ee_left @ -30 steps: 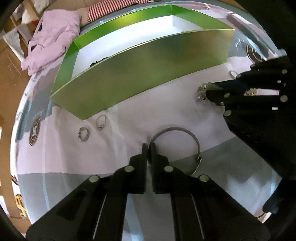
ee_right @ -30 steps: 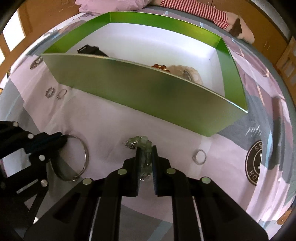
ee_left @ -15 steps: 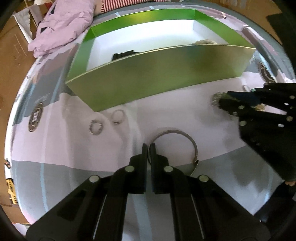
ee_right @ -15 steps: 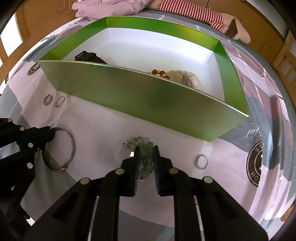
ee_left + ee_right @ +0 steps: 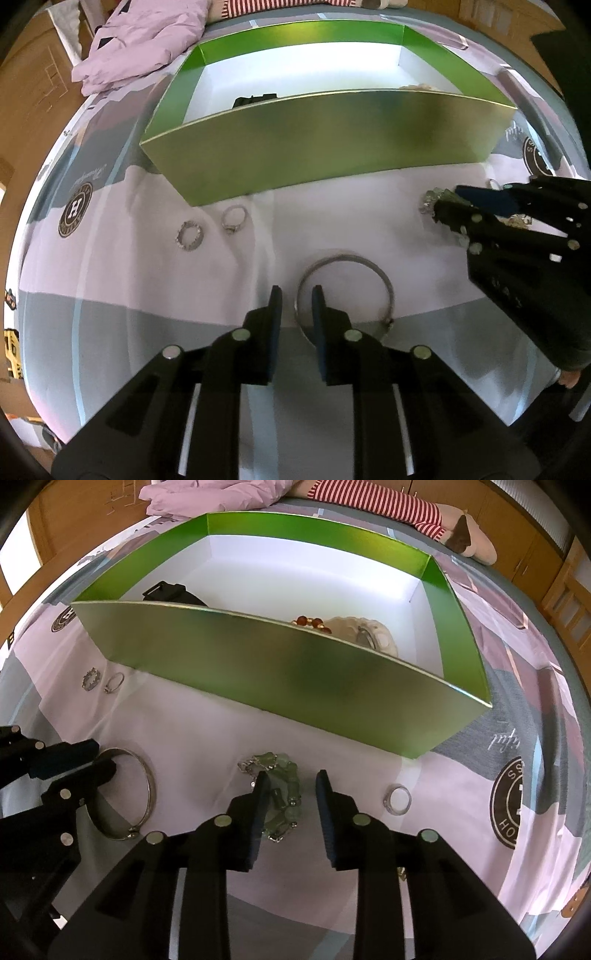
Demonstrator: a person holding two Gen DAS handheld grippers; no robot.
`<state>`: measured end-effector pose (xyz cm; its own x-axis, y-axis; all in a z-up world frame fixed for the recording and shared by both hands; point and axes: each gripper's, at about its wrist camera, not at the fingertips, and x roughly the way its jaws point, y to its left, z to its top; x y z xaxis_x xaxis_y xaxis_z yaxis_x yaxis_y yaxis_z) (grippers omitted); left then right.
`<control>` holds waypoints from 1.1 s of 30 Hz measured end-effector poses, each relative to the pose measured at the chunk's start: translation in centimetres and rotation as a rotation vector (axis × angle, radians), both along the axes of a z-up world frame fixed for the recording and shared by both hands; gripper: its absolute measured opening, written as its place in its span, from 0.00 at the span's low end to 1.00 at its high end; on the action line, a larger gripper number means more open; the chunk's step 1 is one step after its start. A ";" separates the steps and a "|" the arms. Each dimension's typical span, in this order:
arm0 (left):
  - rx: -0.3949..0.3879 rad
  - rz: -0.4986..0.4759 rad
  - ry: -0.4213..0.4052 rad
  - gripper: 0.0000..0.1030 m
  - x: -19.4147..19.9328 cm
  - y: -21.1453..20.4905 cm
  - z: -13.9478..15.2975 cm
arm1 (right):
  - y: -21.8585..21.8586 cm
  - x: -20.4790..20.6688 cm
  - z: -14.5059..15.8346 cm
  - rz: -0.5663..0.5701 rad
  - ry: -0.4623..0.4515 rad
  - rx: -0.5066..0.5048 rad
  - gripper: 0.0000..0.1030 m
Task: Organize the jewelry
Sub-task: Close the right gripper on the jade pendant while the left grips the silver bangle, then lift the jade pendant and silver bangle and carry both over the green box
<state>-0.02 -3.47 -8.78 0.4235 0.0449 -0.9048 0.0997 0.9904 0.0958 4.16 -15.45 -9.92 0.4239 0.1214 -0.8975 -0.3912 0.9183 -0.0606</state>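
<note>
A silver bangle (image 5: 384, 280) lies flat on the bedsheet. Its left rim runs between the fingertips of my left gripper (image 5: 296, 299), whose jaws are opening, pads off the metal. The same bangle (image 5: 149, 786) and left gripper (image 5: 102, 757) show in the right wrist view. A pale green bead bracelet (image 5: 284, 766) lies bunched on the sheet between the fingers of my right gripper (image 5: 292, 779). Those jaws are opening too, with a gap beside the beads. Seen from the left, the right gripper (image 5: 447, 201) sits over that bracelet (image 5: 430, 197).
A green box (image 5: 277, 672) with a white floor stands just beyond, holding a black item (image 5: 166, 590), amber beads (image 5: 310, 622) and a pale bracelet (image 5: 373, 635). Two small rings (image 5: 190, 236) (image 5: 234, 218) lie left, another ring (image 5: 399, 799) right. A lilac garment (image 5: 140, 40) lies behind.
Both pairs of jaws have parted: the left one was shut on the bangle's rim, the right one on the bead bracelet. The left wrist has rolled, so the box looks more level.
</note>
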 end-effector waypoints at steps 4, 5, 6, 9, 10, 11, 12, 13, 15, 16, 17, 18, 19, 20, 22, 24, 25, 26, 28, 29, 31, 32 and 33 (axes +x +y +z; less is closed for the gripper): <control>-0.021 0.006 -0.021 0.31 -0.5 -0.2 0.8 | 0.1 -0.1 0.0 0.014 -0.011 0.014 0.15; -0.030 0.008 -0.035 0.40 -0.7 -0.2 1.2 | 0.3 -0.2 0.0 0.015 -0.015 0.011 0.15; -0.031 0.009 -0.041 0.44 -0.7 -0.2 1.4 | 0.4 -0.3 -0.1 0.017 -0.019 0.008 0.15; -0.025 -0.003 -0.045 0.55 -0.9 -0.3 1.5 | 0.5 -0.3 -0.1 0.018 -0.019 0.008 0.15; -0.021 -0.006 -0.039 0.56 -0.8 -0.4 1.3 | 0.5 -0.2 -0.2 0.018 -0.018 0.010 0.15; -0.020 -0.009 -0.029 0.56 -0.8 -0.5 1.0 | 0.5 -0.2 -0.2 0.015 -0.016 0.013 0.15; -0.019 -0.013 -0.017 0.56 -0.8 -0.5 0.6 | 0.4 -0.1 -0.2 0.012 -0.014 0.017 0.15; -0.017 -0.016 -0.008 0.56 -0.7 -0.6 0.4 | 0.4 -0.2 -0.2 0.010 -0.014 0.018 0.16; 0.001 -0.021 0.003 0.56 -0.6 -0.8 -0.2 | 0.5 -0.2 -0.2 0.011 -0.015 0.015 0.16; 0.011 -0.024 0.006 0.56 -0.6 -0.9 -0.5 | 0.6 -0.3 -0.2 0.013 -0.017 0.012 0.17; 0.015 -0.026 0.005 0.54 -0.6 -1.0 -0.6 | 0.7 -0.3 -0.2 0.014 -0.020 0.008 0.17; 0.012 -0.034 -0.001 0.51 -0.6 -1.2 -0.7 | 0.7 -0.4 -0.2 0.014 -0.021 0.007 0.17; 0.005 -0.044 -0.002 0.40 -0.7 -1.4 -0.6 | 0.6 -0.4 -0.2 0.015 -0.020 0.007 0.17; 0.004 -0.049 -0.003 0.31 -0.6 -1.5 -0.6 | 0.6 -0.4 -0.2 0.016 -0.020 0.007 0.17; 0.026 -0.054 -0.014 0.16 -0.7 -1.9 -0.6 | 0.6 -0.4 -0.2 0.017 -0.018 0.006 0.17; 0.026 -0.046 -0.015 0.11 -0.6 -1.8 -0.6 | 0.7 -0.5 -0.1 0.018 -0.018 0.005 0.17; 0.025 -0.037 -0.016 0.06 -0.6 -1.7 -0.5 | 0.6 -0.5 -0.1 0.019 -0.018 0.004 0.17; 0.023 -0.025 -0.016 0.04 -0.5 -1.5 -0.5 | 0.6 -0.6 -0.1 0.019 -0.019 0.005 0.17; 0.016 0.000 -0.010 0.03 -0.2 -0.9 -0.5 | 0.7 -0.6 -0.1 0.019 -0.019 0.004 0.17; 0.019 0.014 -0.011 0.03 0.0 -0.6 -0.5 | 0.6 -0.5 -0.1 0.019 -0.018 0.004 0.16; 0.034 0.050 -0.011 0.03 0.3 0.3 -0.5 | 0.7 -0.5 -0.1 0.018 -0.018 0.003 0.16; 0.034 0.062 -0.011 0.03 0.4 0.6 -0.4 | 0.7 -0.5 -0.1 0.018 -0.018 0.002 0.16; 0.032 0.078 -0.010 0.03 0.6 1.0 -0.5 | 0.7 -0.5 -0.1 0.019 -0.019 0.000 0.16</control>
<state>0.56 -2.50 -9.26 0.4262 0.1066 -0.8983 0.0218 0.9915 0.1279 3.62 -14.73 -10.05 0.4385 0.1294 -0.8894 -0.4070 0.9109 -0.0682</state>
